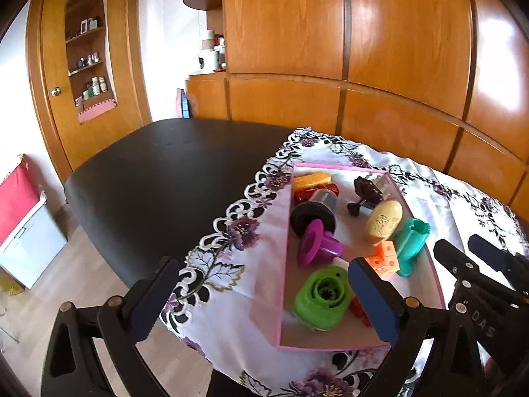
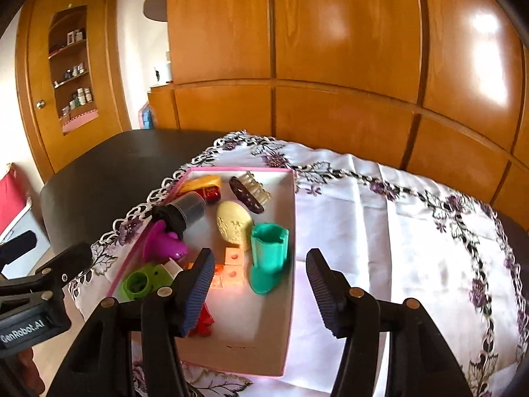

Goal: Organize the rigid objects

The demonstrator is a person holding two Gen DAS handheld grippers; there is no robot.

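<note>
Wood-panelled cupboards (image 1: pixel 347 33) back a dark counter (image 1: pixel 165 172), half covered by a white cloth (image 1: pixel 244 264) with purple embroidered flowers. In the left wrist view a shallow pink-rimmed box (image 1: pixel 330 346) lies on the cloth and holds the rigid objects: a green round piece (image 1: pixel 322 301) nearest, a purple flanged cap (image 1: pixel 317 246), a black-collared cylinder (image 1: pixel 314 211), a red and yellow item (image 1: pixel 314 183) at the far end, a dark hair clip (image 1: pixel 367 195), a cream oval (image 1: pixel 383 221), orange cubes (image 1: pixel 385 258) and a teal holder (image 1: pixel 411 244). The left gripper (image 1: pixel 261 292) hovers over the box's near-left corner, jaws wide apart and empty. The right gripper (image 1: pixel 469 258) shows at the right edge.

In the right wrist view the same box (image 2: pixel 291 264) sits ahead and left, the teal holder (image 2: pixel 267 258) upright beside its right wall, the cubes (image 2: pixel 231 268) just left of it, the oval (image 2: pixel 234 221) behind. The right gripper (image 2: pixel 259 286) hangs above the box's near part, jaws spread, holding nothing.
</note>
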